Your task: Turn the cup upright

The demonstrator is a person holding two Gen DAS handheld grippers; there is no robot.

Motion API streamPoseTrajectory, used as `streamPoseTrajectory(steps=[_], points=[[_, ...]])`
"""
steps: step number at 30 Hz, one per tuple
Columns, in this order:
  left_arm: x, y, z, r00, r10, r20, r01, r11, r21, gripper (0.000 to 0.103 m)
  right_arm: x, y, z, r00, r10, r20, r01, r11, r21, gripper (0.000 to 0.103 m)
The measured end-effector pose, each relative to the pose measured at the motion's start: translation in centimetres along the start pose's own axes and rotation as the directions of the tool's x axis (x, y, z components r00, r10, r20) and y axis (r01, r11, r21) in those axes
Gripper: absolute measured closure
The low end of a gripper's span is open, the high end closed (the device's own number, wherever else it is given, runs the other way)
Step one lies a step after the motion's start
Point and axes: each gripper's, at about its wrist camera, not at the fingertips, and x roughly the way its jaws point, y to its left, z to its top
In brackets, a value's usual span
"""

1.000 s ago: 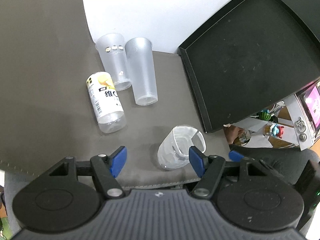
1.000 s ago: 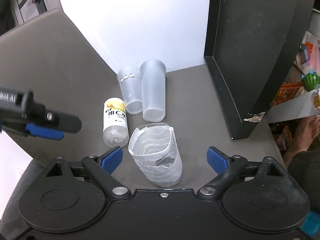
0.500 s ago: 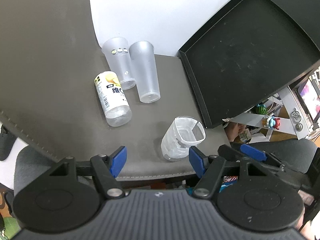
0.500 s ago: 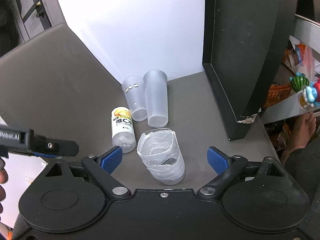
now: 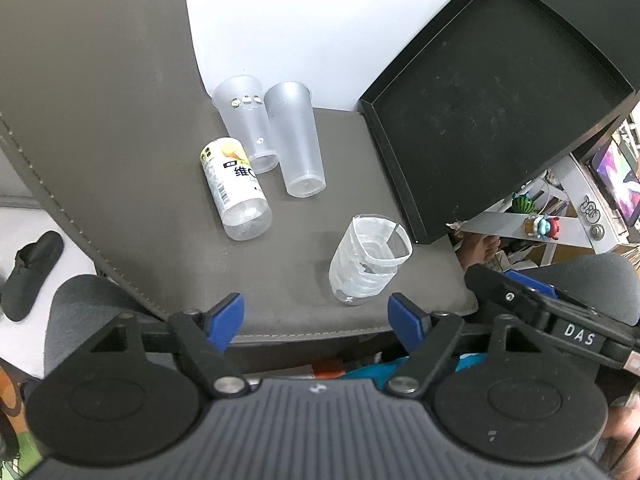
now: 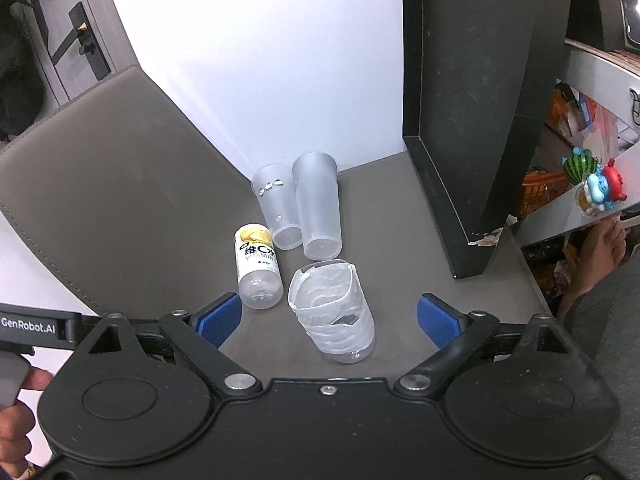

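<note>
A cut clear plastic cup [image 5: 368, 264] with white ribbed lining stands upright, mouth up, near the front edge of the grey mat [image 5: 120, 160]; it also shows in the right wrist view [image 6: 332, 316]. My left gripper [image 5: 316, 318] is open and empty, held back over the mat's front edge, apart from the cup. My right gripper [image 6: 330, 318] is open and empty, its blue pads on either side of the cup but well clear of it. The right gripper's body shows at the left view's right edge [image 5: 560, 320].
Two tall frosted cups [image 5: 244, 128] [image 5: 296, 140] and a clear cut bottle with a yellow label [image 5: 236, 188] stand upright behind. A black tray [image 5: 480, 92] leans at the right. The mat's stitched edge [image 5: 320, 334] is just in front.
Both grippers have pulled back and up from the cup. The left gripper, earlier close around it, is now over the mat edge. The cup stays upright.
</note>
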Motion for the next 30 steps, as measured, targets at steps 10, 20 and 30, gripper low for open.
streamPoseTrajectory(steps=[10, 20, 30], points=[[-0.7, -0.4, -0.9, 0.999, 0.007, 0.033, -0.008, 0.999, 0.031, 0.022, -0.9, 0.2, -0.2, 1.0, 0.008, 0.003, -0.008, 1.0, -0.007, 0.001], [-2.0, -0.3, -1.2, 0.996, 0.013, 0.085, -0.017, 0.999, 0.046, 0.018, -1.6, -0.5, -0.5, 1.0, 0.024, -0.008, -0.024, 0.999, 0.035, 0.0], [-2.3, -1.4, -2.7, 0.991, 0.026, 0.132, -0.043, 0.991, 0.13, 0.016, -2.3, -0.1, -1.4, 0.999, 0.03, -0.025, -0.03, 1.0, 0.008, 0.0]])
